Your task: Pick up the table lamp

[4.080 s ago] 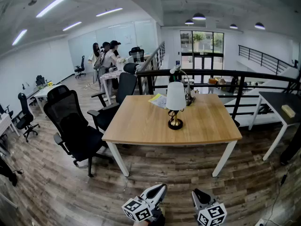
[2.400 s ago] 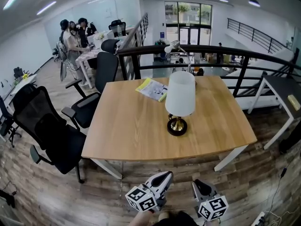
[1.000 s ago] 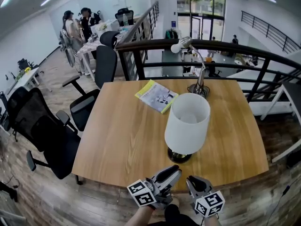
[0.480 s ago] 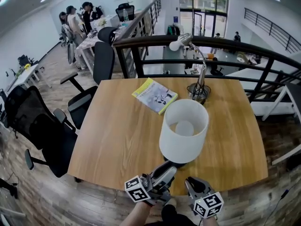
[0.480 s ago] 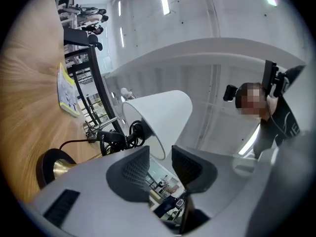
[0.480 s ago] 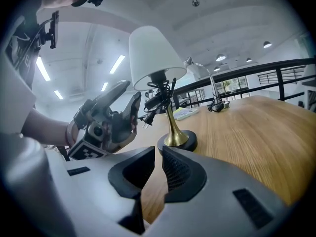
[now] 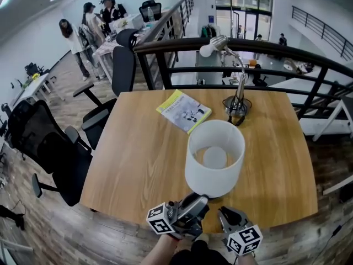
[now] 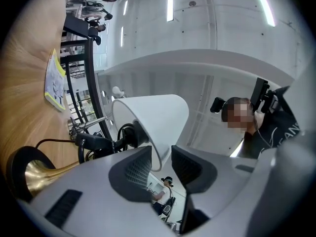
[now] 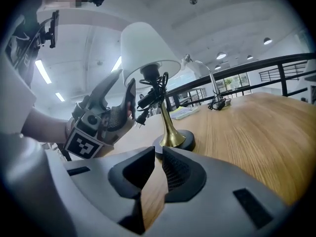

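The table lamp has a white shade, a brass stem and a dark round base. It stands on the wooden table near its front edge. A black cord with a plug is bundled under the shade. My left gripper is tilted upward with its jaws open. The shade's lower rim lies in the gap between them, and the pads do not press on it. My right gripper hangs low to the right, shut on nothing, pointing at the base.
A yellow-edged booklet and a silver gooseneck desk lamp lie further back on the table. Behind them runs a black railing. Black office chairs stand to the left, and people stand far back.
I have closed in on the table's front edge. My left gripper rose and tilted up to the shade's near rim. The right gripper stayed low beside it, still shut.
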### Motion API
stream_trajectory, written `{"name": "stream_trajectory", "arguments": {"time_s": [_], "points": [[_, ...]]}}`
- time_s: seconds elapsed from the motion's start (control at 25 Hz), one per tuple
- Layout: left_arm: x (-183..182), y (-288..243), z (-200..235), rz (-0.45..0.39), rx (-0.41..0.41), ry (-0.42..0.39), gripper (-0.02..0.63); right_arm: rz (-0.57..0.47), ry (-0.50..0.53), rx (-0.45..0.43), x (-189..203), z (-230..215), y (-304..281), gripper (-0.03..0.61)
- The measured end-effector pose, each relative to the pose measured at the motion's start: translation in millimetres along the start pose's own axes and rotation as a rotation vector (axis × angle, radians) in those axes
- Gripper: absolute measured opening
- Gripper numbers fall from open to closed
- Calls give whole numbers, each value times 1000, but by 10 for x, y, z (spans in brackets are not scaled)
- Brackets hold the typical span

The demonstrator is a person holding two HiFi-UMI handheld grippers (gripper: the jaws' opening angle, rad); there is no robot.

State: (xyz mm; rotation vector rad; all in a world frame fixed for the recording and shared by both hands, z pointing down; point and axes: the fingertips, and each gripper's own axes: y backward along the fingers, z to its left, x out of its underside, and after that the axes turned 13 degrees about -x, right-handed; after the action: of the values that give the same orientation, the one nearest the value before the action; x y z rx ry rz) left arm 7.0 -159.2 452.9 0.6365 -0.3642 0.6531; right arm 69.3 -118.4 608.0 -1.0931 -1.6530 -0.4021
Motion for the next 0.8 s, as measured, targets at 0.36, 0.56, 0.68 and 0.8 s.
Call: {"name": "stream_trajectory", "arguments": {"time_s": [0.36,0.56,0.68,0.8], "points": [[-38,-46,-92,-36,96,78,86,-16,97,33,-207,-134,-203,63],[-58,-60,-76,-25,109,82,77,-11,133,80,-320,-307,-466,144],[-66,-77,-60,-19,114,92,74,3,152,86,-350,-343,-622,179],[-101,-87,-72,-16,116,95,71,1,198,83,-418,-313,-745,186]]}}
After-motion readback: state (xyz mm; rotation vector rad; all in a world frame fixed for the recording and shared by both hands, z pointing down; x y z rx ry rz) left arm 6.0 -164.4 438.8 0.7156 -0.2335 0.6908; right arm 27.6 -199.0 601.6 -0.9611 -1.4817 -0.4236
